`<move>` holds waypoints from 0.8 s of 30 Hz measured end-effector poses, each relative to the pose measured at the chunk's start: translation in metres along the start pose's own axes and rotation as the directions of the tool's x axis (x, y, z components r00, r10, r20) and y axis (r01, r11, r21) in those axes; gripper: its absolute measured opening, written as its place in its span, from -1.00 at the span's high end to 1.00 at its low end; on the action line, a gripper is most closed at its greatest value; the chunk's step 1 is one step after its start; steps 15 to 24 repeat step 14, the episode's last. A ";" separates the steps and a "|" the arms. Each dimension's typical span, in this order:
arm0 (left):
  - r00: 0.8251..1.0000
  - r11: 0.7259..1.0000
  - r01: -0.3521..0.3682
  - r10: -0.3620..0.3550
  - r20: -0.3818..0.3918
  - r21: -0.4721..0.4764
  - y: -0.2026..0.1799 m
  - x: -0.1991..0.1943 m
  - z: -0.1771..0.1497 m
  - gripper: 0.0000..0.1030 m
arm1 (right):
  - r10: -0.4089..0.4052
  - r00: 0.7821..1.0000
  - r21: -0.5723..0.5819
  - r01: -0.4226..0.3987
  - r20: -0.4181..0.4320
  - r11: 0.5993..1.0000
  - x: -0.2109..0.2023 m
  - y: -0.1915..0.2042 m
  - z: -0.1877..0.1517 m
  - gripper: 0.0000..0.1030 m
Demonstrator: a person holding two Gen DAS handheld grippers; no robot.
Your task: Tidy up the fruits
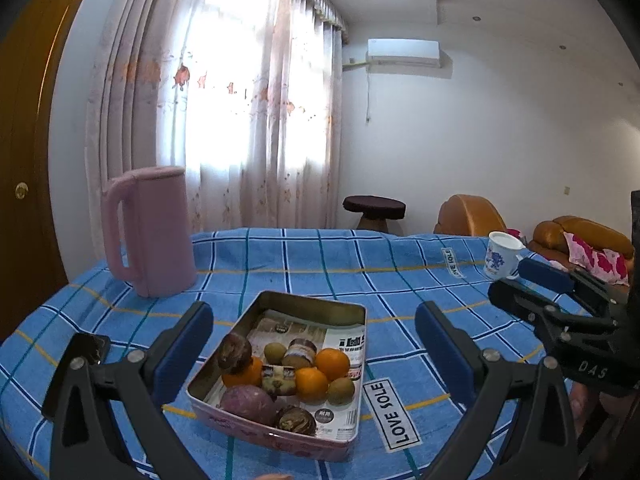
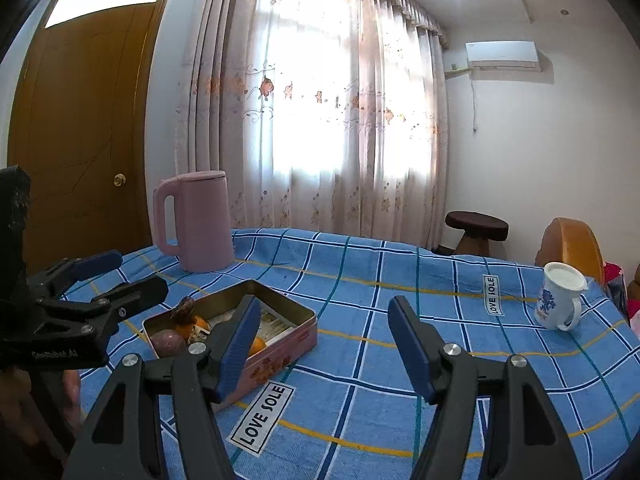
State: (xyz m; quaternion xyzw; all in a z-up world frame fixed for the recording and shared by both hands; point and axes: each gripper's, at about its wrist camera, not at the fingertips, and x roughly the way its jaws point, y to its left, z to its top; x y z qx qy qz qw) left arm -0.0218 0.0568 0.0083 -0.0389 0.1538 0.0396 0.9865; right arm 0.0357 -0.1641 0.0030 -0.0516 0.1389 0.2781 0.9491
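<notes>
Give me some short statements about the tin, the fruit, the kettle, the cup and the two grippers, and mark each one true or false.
1. The fruit lies inside the tin. True.
2. The left gripper holds an orange. False: it is open and holds nothing.
3. The pink kettle stands upright on the blue cloth. True.
4. The cup lies on its side. False: it stands upright.
5. The right gripper is open. True.

"LOVE SOLE" is printed on the blue tablecloth; "DAS" marks the right hand-held gripper.
</notes>
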 end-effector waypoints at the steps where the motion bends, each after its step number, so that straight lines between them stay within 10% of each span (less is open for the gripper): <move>1: 1.000 1.000 0.004 -0.004 0.000 0.000 -0.001 0.000 0.000 -1.00 | -0.003 1.000 0.002 0.003 0.001 1.000 0.000 -0.001 -0.001 -0.38; 24: 1.000 1.000 0.024 -0.024 -0.018 -0.007 -0.005 0.002 -0.002 -1.00 | -0.016 1.000 0.019 0.016 -0.020 1.000 0.004 -0.007 -0.010 -0.40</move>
